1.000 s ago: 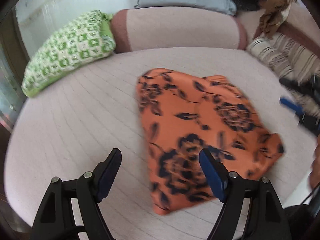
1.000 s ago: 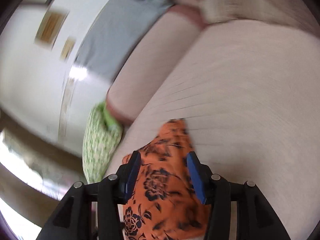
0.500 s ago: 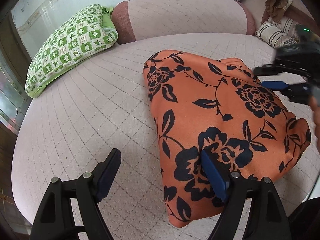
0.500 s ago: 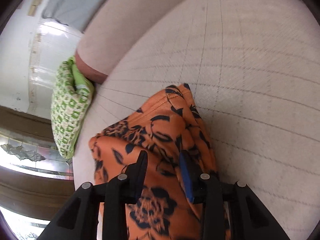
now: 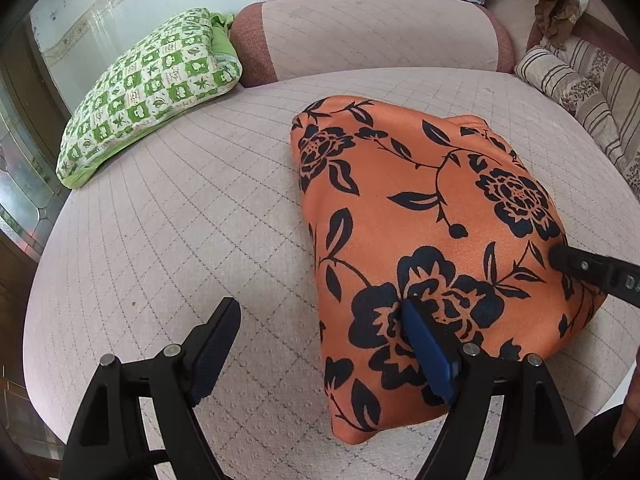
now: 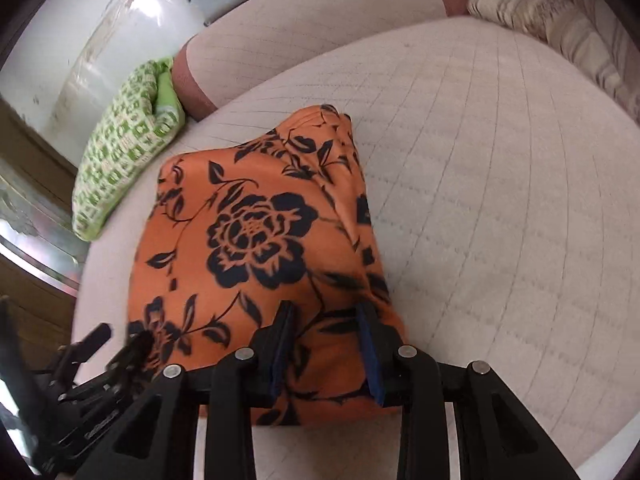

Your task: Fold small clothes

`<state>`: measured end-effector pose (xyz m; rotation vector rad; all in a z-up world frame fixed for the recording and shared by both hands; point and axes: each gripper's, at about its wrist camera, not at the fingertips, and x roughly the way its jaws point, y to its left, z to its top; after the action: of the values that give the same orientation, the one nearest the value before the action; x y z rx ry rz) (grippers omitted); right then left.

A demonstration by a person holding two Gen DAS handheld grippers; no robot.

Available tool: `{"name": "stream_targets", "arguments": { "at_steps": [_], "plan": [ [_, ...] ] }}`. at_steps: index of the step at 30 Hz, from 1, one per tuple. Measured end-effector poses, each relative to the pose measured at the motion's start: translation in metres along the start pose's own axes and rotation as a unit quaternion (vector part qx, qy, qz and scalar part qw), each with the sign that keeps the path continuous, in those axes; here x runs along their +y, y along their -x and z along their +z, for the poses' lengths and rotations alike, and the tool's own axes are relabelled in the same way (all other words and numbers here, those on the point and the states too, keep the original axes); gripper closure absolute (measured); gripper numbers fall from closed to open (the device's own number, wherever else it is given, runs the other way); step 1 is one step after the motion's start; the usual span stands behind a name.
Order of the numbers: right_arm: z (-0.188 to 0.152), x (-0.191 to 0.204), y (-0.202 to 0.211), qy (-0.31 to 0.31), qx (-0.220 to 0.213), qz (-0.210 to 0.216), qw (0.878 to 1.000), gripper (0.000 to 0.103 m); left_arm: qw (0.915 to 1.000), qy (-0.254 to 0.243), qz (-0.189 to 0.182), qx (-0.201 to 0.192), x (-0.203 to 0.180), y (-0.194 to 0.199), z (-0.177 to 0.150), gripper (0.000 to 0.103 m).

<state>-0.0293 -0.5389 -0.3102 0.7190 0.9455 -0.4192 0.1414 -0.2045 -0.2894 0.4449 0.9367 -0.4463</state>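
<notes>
An orange garment with a black flower print (image 5: 404,216) lies folded on the pale quilted mattress (image 5: 192,216), toward its near right part. The left tongs (image 5: 320,344) stand wide apart at the garment's near left edge, one finger over bare mattress, the other over the cloth. The right tongs (image 6: 326,344) sit over the garment's near right end, their jaws partly apart; whether they pinch the cloth cannot be told. A green checked pillow (image 5: 152,84) lies far left.
</notes>
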Motion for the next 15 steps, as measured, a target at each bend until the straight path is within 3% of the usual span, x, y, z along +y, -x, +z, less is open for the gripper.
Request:
{"name": "stream_targets", "arguments": {
  "at_steps": [10, 15],
  "plan": [
    [-0.004, 0.002, 0.002, -0.001, -0.027, 0.0, 1.0, 0.065, 0.9998, 0.006, 0.016, 0.007, 0.004, 0.023, -0.005, 0.02],
    [-0.02, 0.011, 0.042, 0.002, -0.082, 0.047, 0.996, 0.063, 0.9993, 0.011, 0.031, -0.015, 0.013, 0.05, -0.01, 0.02]
  ]
}}
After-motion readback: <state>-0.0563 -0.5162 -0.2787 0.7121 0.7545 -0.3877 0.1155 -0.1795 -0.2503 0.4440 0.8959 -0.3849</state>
